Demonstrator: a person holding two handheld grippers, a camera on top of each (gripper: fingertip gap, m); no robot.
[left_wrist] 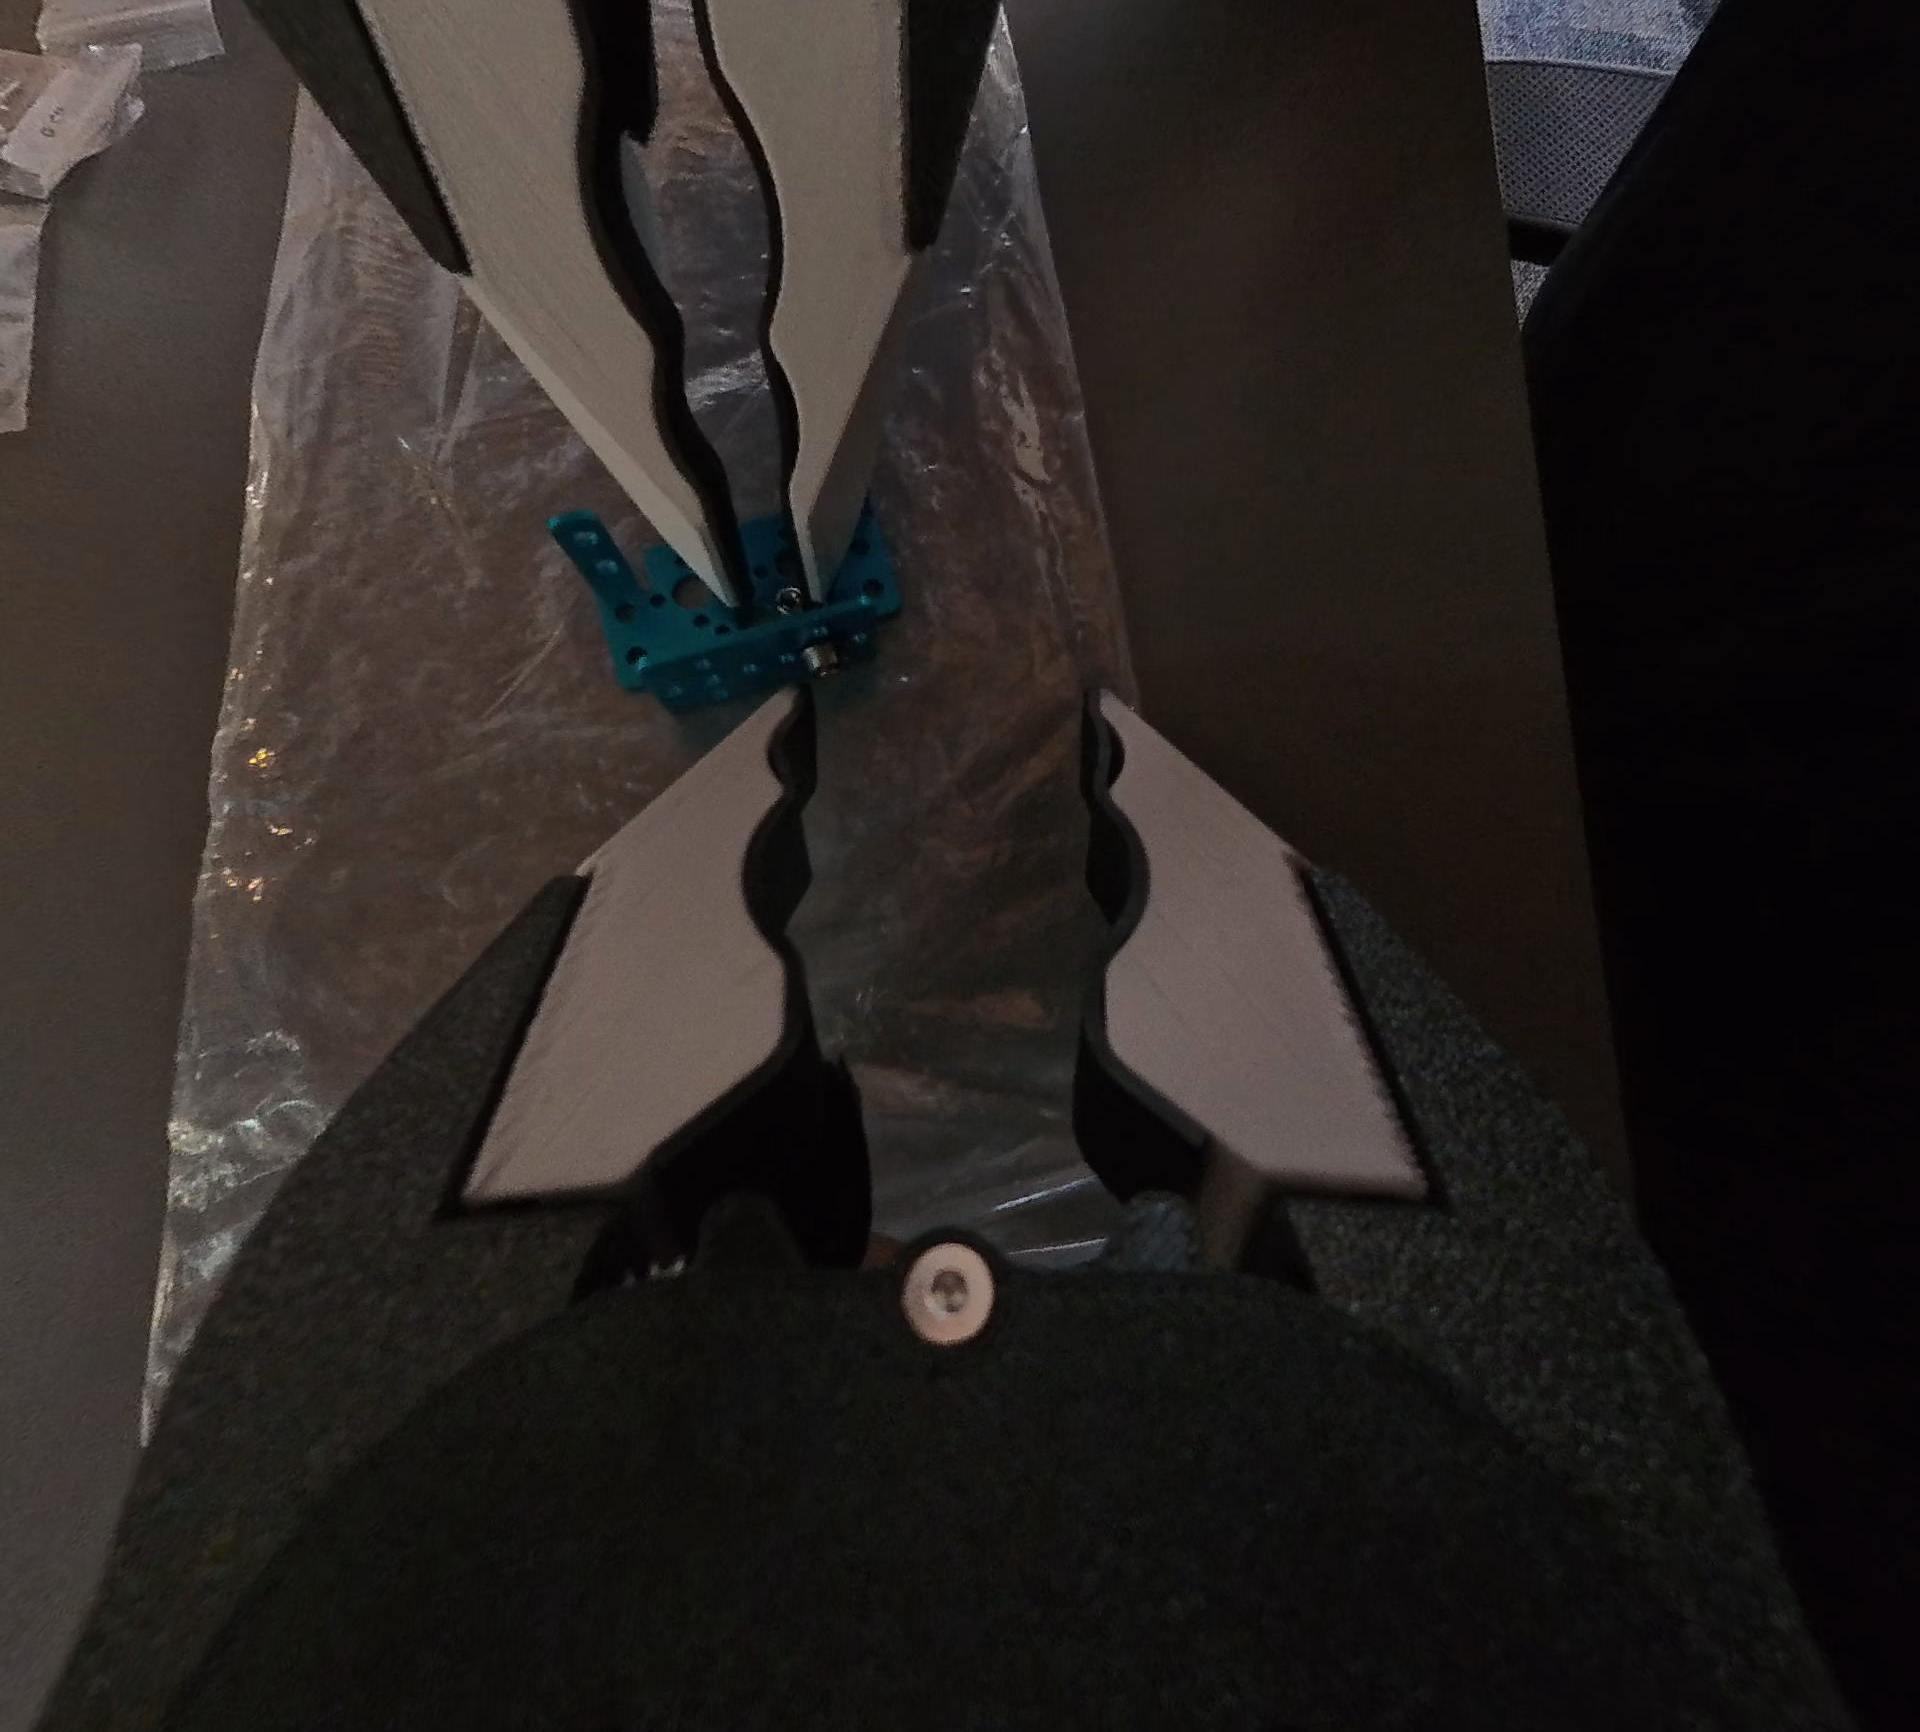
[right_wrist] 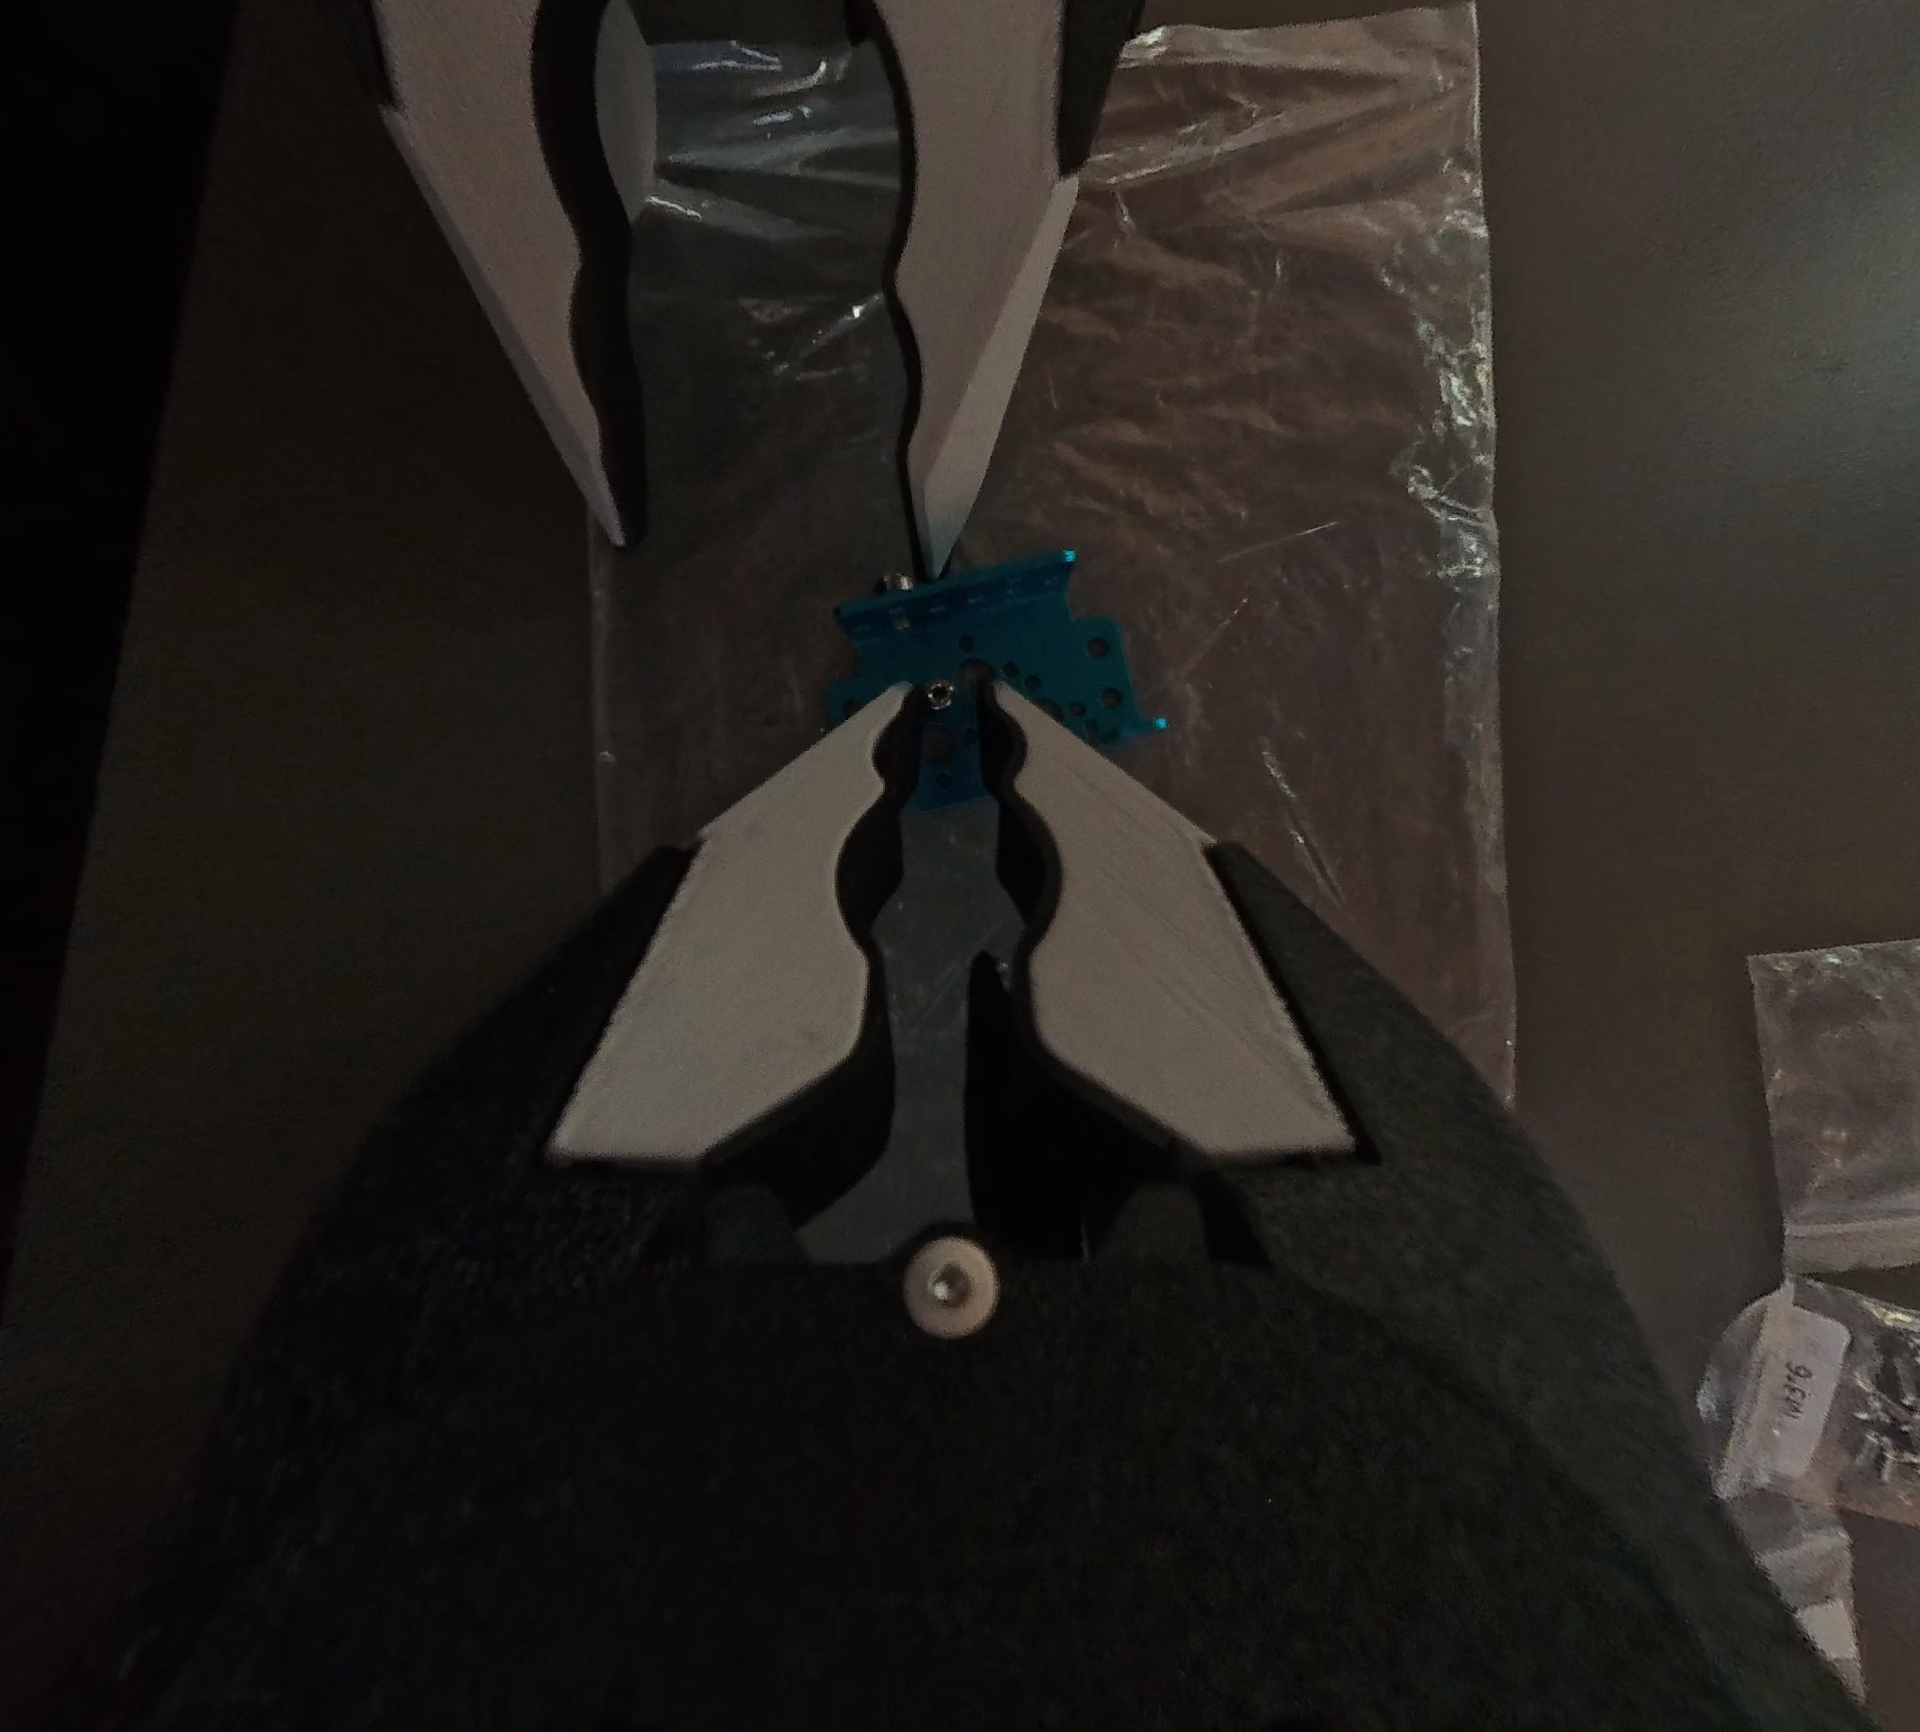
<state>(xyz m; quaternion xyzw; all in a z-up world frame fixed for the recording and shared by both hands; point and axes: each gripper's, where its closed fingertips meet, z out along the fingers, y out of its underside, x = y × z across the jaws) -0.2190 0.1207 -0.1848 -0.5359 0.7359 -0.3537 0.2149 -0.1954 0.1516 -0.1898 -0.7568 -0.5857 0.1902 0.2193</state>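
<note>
While both flank blue bracket (left_wrist: 717, 648) on bag (left_wrist: 416, 747) | left hand-held gripper (left_wrist: 940, 711) agape | right hand-held gripper (right_wrist: 948, 697) barely parted

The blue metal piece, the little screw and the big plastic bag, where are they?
blue metal piece (left_wrist: 717, 643), left wrist view, front bar.
little screw (right_wrist: 941, 694), right wrist view, its head.
big plastic bag (right_wrist: 1247, 435), right wrist view, bare crinkled middle.

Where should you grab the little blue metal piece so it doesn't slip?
Probably by the upright edge of the blue metal piece, coming from above. The rest lies flat on the plastic bag, so only that raised edge gives two sides to pinch.
</note>
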